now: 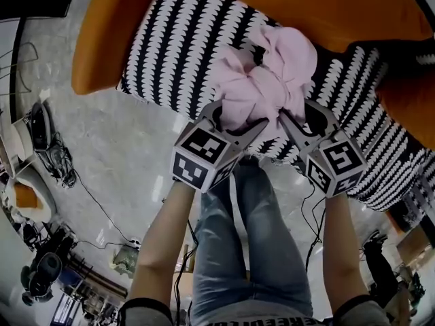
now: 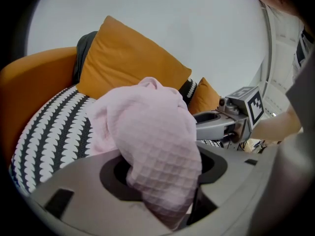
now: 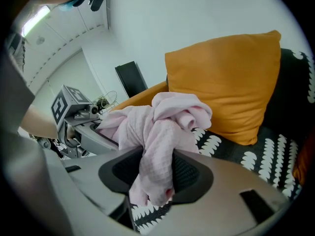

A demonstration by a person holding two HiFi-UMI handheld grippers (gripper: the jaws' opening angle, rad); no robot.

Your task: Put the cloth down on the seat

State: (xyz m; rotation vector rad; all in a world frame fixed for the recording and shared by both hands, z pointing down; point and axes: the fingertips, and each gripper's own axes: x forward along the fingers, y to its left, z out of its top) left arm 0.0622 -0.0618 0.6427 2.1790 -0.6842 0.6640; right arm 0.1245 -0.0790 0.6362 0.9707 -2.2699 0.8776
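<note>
A pale pink waffle-weave cloth (image 1: 262,80) is bunched up above the black-and-white patterned seat (image 1: 183,46) of an orange sofa. My left gripper (image 1: 234,129) is shut on the cloth's left part, and my right gripper (image 1: 289,129) is shut on its right part. In the left gripper view the cloth (image 2: 157,151) fills the space between the jaws, hiding the fingertips. Seen from the right gripper view, a fold of cloth (image 3: 157,166) hangs pinched between the jaws, over the seat (image 3: 236,151).
Orange cushions (image 2: 128,63) lean against the sofa back, with an orange armrest (image 1: 109,32) at the left. The grey floor (image 1: 122,168) in front of the sofa carries cables and equipment (image 1: 51,155) at the left. The person's legs in jeans (image 1: 251,243) stand close to the seat's edge.
</note>
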